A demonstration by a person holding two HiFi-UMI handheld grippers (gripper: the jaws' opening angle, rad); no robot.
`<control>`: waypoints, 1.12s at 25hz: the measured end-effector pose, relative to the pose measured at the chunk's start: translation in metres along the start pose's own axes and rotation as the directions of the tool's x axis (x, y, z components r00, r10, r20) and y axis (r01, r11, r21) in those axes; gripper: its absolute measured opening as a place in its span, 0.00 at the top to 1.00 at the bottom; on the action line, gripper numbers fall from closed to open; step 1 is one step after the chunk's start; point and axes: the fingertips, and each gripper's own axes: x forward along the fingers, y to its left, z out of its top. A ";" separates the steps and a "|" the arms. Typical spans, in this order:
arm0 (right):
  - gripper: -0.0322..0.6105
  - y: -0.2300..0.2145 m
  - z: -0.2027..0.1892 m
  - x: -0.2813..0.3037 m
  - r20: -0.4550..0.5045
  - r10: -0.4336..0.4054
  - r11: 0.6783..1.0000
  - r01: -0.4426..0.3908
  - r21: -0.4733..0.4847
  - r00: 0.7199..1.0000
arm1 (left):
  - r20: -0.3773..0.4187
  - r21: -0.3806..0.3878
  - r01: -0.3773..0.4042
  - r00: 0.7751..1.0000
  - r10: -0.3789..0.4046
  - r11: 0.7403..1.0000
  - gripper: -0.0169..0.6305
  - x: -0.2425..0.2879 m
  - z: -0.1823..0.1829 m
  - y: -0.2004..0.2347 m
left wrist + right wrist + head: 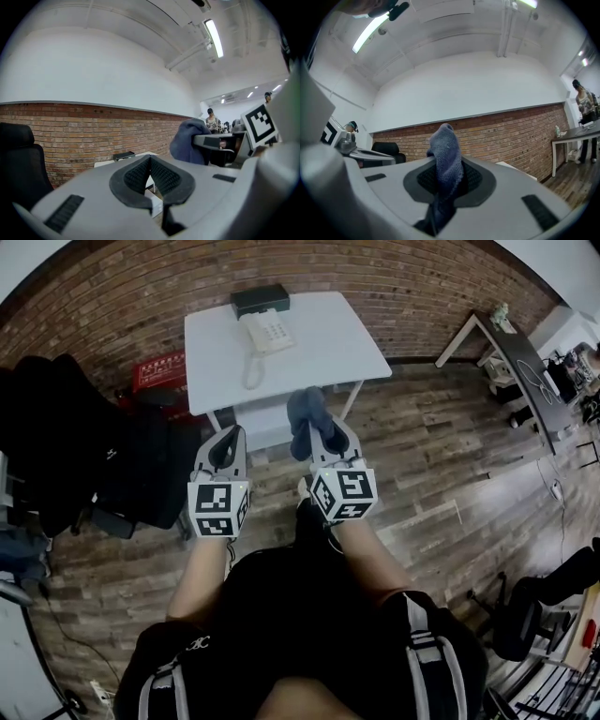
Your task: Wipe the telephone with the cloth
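Observation:
A white telephone (pixel 266 332) with a coiled cord sits at the far side of a white table (pixel 319 343), which stands against the brick wall. My right gripper (pixel 323 432) is shut on a blue-grey cloth (pixel 305 418), held short of the table's near edge. The cloth (pixel 446 161) sticks up from between the jaws in the right gripper view. My left gripper (pixel 225 442) is shut with nothing in it, level with the right one. In the left gripper view its jaws (pixel 150 176) meet, and the cloth (pixel 190 140) shows to the right.
A black box (pixel 260 299) lies behind the telephone on the table. A black office chair (pixel 112 456) stands at the left, with a red crate (pixel 161 369) by the wall. A grey desk (pixel 525 367) is at the right. People stand far off in both gripper views.

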 end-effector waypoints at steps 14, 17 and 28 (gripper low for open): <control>0.89 -0.085 -0.005 0.143 0.035 0.058 0.997 -0.060 0.050 0.998 | -0.036 0.010 -0.043 0.998 0.044 0.999 0.98 0.147 0.004 0.038; 0.89 -0.095 -0.015 0.171 0.022 0.080 0.995 -0.081 0.052 0.997 | -0.057 0.011 -0.042 0.997 0.042 0.999 0.98 0.176 -0.004 0.047; 0.89 -0.144 -0.053 0.282 -0.086 0.167 0.984 -0.161 0.077 0.982 | -0.171 -0.038 -0.075 0.983 0.068 0.996 0.98 0.295 -0.028 0.090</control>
